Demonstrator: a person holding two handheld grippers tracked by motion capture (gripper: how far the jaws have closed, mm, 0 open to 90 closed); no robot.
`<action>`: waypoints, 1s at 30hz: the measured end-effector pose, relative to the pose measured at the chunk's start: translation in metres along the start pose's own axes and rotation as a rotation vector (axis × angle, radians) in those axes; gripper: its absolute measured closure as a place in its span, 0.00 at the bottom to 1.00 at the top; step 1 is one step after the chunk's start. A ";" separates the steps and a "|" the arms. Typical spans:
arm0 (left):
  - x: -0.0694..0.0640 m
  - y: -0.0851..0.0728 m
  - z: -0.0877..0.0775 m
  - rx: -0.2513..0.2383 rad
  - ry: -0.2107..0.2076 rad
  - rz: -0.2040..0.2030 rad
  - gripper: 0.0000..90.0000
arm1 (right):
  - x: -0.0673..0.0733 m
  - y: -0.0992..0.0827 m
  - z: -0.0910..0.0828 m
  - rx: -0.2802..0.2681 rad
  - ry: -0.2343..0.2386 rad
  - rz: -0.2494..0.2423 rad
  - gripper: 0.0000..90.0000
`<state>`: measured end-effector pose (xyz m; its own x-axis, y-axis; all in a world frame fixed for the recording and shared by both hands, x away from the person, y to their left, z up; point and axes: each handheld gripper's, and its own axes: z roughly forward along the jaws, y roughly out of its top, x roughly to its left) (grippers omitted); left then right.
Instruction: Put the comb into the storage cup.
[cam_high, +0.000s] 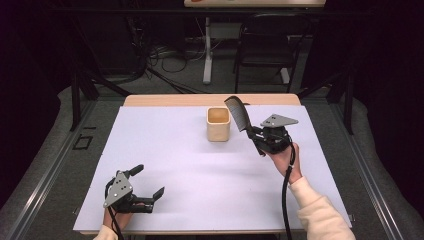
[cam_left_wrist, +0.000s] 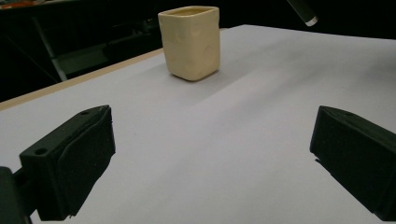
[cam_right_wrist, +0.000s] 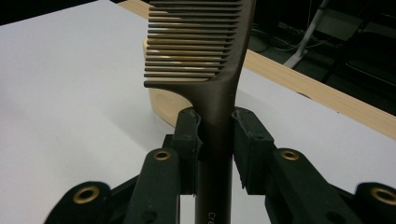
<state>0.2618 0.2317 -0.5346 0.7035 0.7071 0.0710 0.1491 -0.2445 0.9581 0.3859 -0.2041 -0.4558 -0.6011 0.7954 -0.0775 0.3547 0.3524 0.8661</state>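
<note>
Comb (cam_high: 238, 114) is pinched by its handle in right gripper (cam_high: 258, 137) fingers, raised beside cup (cam_high: 218, 124) near bench far edge, likely for insertion. Left gripper (cam_high: 148, 184) fingers are spread, idle near front-left corner.

A wooden table (cam_high: 150, 99) carries a white sheet (cam_high: 175, 165) across nearly all its top; a cream square cup (cam_high: 218, 124) stands on it toward 12 o'clock
</note>
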 end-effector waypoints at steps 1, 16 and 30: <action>0.000 0.000 0.000 0.005 0.001 0.002 0.00 | -0.001 0.001 0.001 0.001 -0.001 -0.001 0.81; 0.000 0.000 0.001 0.006 0.001 0.003 0.00 | -0.005 0.012 0.008 0.006 -0.011 -0.014 0.81; 0.000 0.000 0.001 0.005 0.000 -0.002 0.00 | -0.005 0.018 0.019 0.008 -0.014 -0.033 0.81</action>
<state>0.2624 0.2318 -0.5348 0.7030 0.7078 0.0689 0.1542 -0.2462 0.9569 0.4090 -0.1921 -0.4493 -0.6021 0.7904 -0.1131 0.3405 0.3823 0.8590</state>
